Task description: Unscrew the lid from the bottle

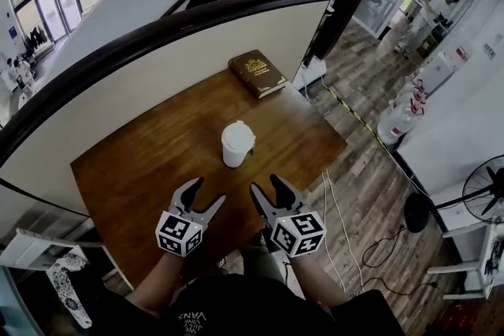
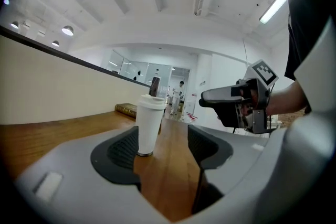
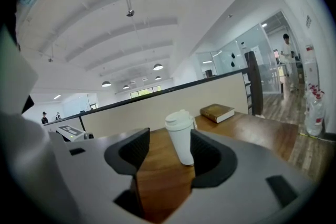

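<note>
My left gripper [image 1: 206, 194] has its jaws standing wide, with only bare wood showing between them. My right gripper [image 1: 265, 186] is the same, jaws apart and empty. Both sit low in the head view, side by side over the near edge of the counter [image 1: 142, 169]. The white bottle [image 1: 237, 145] stands upright at mid-frame, just beyond both, touched by neither, its lid [image 1: 237, 130] on. A brown book [image 1: 257, 73] lies at the counter's upper-right corner.
</note>
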